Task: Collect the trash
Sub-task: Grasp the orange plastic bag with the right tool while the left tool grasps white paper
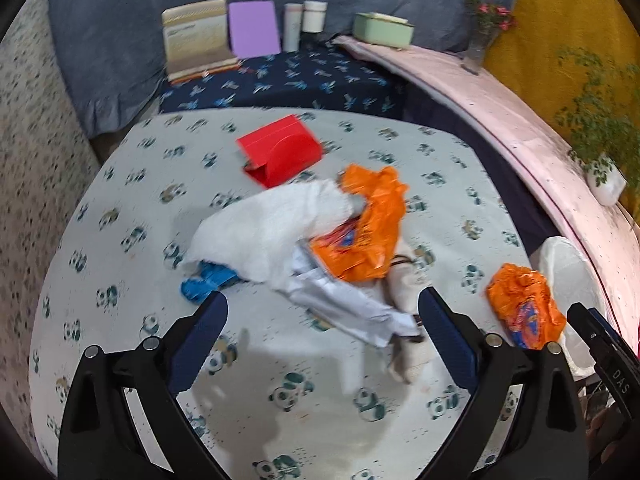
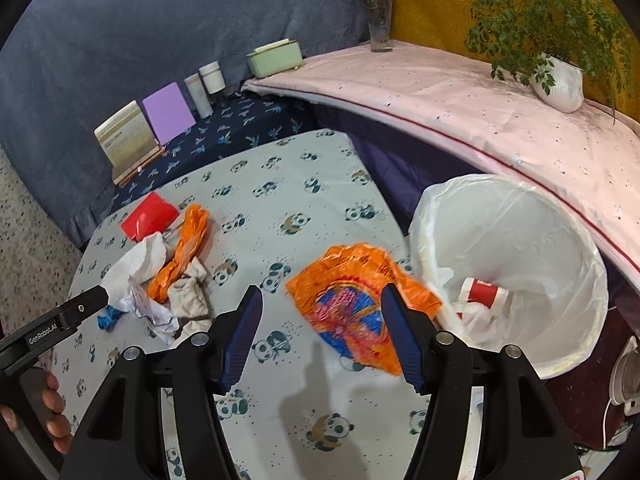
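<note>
Orange wrapper [image 2: 352, 300] lies between our spread right tongs [image 2: 322, 334] beside the bin [image 2: 560, 240]; left tongs [image 1: 324, 344] gape too.

We see a crinkled, glossy orange plastic wrapper [image 2: 356, 300], a soft matt white paper towel [image 1: 268, 228], thin translucent plastic lining the bin [image 2: 508, 248] (faintly shiny), and matt printed cloth over the table [image 2: 280, 216]
</note>
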Available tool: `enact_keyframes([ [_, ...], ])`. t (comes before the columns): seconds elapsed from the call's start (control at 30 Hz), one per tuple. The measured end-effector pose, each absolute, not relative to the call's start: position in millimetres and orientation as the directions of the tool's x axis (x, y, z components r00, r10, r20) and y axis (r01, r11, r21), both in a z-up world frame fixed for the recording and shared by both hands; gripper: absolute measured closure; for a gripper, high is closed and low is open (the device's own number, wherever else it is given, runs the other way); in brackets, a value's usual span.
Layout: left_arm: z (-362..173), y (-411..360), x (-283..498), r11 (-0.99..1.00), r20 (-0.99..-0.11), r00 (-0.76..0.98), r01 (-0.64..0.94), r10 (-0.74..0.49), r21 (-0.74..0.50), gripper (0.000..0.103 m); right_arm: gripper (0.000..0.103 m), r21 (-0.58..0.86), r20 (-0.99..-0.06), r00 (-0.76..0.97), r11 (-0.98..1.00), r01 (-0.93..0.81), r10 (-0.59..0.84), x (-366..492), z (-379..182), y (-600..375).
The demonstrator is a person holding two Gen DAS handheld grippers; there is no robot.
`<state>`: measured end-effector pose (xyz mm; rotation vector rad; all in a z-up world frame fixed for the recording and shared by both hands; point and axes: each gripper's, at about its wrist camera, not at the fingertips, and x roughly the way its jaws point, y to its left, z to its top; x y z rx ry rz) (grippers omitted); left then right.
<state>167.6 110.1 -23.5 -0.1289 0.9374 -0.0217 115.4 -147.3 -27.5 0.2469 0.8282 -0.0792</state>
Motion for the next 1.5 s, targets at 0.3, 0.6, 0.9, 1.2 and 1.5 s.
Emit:
enact_keyframes([
  [0.3,-43,129,169,0.990,-0.826,0.561,-0.068,-0.066,-0.125,0.011,0.043,0.178,-0.771,0.634,0.976,0.126,0.058,125,-46,-120],
  [0.6,-54,130,187,0.981,-0.845,0.526,-0.092,-0.096,-0.168,0.011,0.043,0.152,-0.787,0.617,0.975,0.161,0.020,136,-56,-127],
  [0.9,-78,112,213,0.974,-0.890,0.435,-0.108,-0.133,-0.198,0.040,0.043,0.141,-0.802,0.598,0.972,0.188,0.001,146,-67,-139],
  [1.2,-78,113,213,0.973,-0.893,0.419,-0.078,-0.167,-0.218,0.085,0.043,0.152,-0.830,0.558,0.965,0.215,0.006,160,-91,-148],
  [1.5,-63,125,203,0.972,-0.881,0.443,-0.078,-0.164,-0.220,0.092,0.087,0.188,-0.840,0.541,0.961,0.201,0.051,168,-104,-146],
])
